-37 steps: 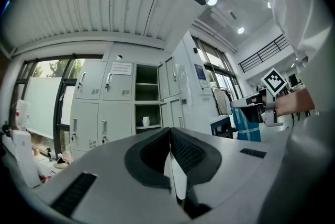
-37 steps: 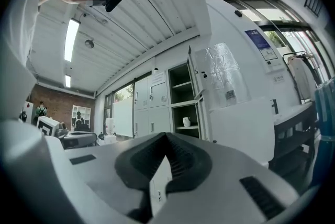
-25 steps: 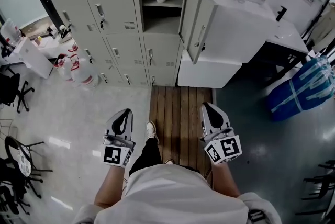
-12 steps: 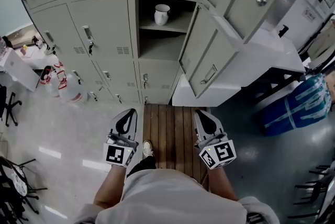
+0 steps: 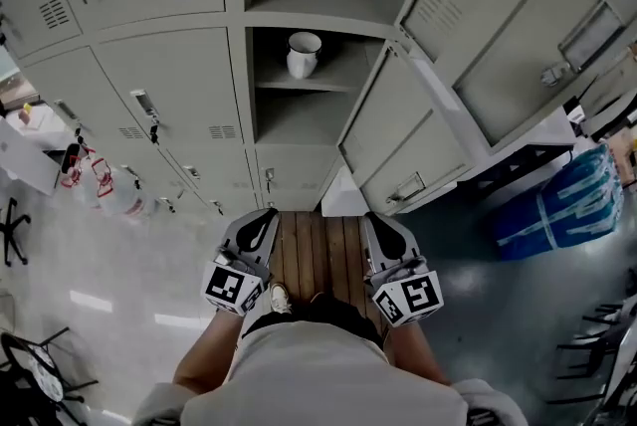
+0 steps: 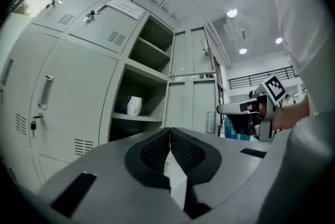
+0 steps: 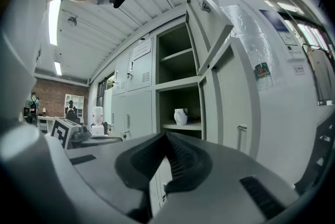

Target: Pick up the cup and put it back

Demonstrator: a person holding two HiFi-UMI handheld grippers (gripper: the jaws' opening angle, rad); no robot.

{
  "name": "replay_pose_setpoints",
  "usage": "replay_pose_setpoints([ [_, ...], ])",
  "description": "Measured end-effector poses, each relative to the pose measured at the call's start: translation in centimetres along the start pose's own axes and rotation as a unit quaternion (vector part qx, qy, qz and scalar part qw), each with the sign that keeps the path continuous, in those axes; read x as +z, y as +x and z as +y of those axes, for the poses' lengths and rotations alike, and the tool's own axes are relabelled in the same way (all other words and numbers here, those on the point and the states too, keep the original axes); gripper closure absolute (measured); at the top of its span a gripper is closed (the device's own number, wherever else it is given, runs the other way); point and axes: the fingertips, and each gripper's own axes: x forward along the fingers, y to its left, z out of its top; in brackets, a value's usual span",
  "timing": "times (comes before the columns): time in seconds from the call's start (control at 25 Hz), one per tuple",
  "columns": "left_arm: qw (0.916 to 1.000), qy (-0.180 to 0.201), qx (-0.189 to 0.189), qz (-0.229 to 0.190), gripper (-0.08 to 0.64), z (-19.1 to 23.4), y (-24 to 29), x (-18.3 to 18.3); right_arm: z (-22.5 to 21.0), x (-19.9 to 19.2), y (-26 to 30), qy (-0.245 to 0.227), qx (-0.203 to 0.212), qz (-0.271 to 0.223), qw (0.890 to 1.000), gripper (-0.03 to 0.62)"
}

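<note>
The lockers [image 5: 149, 66] are seen nearer and larger than a second ago, and the cup [image 5: 304, 54], then small and far at 12 o'clock, is now shown more plainly in the head view. An approach has been made, with both grippers carried forward side by side.

The cup is stood upright on the shelf [image 5: 338, 76] of an open compartment, at 12 o'clock from the grippers and well apart from them. The left gripper [image 5: 261, 215] is held with its jaws pressed together and nothing between them. The same is seen of the right gripper [image 5: 383, 220]: pads met at the tips, empty. Both are pointed level toward the lockers, above the wooden boards [image 5: 318, 237]. An open door [image 5: 398, 130] is hung at 2 o'clock, beside the right gripper's likely path.

The pickup is judged not yet begun. The gap must be closed further, and one gripper's jaws must be opened before the cup can be taken.
</note>
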Motion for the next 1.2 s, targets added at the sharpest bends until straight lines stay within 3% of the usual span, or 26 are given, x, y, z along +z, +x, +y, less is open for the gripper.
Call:
replay_pose_setpoints([
  [0.12, 0.9997, 0.013, -0.016, 0.01, 0.537, 0.0, 2.2, 0.3, -1.5, 0.1, 1.1, 0.003, -0.002, -0.006, 1.0, 0.575],
  [0.44, 0.9984, 0.055, 0.013, -0.001, 0.537, 0.9, 5.5, 2.9, -4.2, 1.5, 4.0, 0.004, 0.033, -0.044, 0.999, 0.575],
  [0.6, 0.9986, 0.049, 0.017, 0.013, 0.537, 1.7, 6.3, 2.4, -4.4, 1.4, 5.4, 0.006, 0.045, -0.044, 0.998, 0.575],
  [0.92, 0.9968, 0.068, 0.041, -0.005, 0.537, 4.4, 8.5, 3.6, -4.1, 1.6, 7.4, -0.007, 0.072, -0.037, 0.997, 0.575],
  [1.2, 0.9968, 0.069, 0.038, -0.014, 0.535, 6.4, 11.1, 4.6, -3.8, 1.4, 7.8, -0.01, 0.075, -0.032, 0.997, 0.575],
])
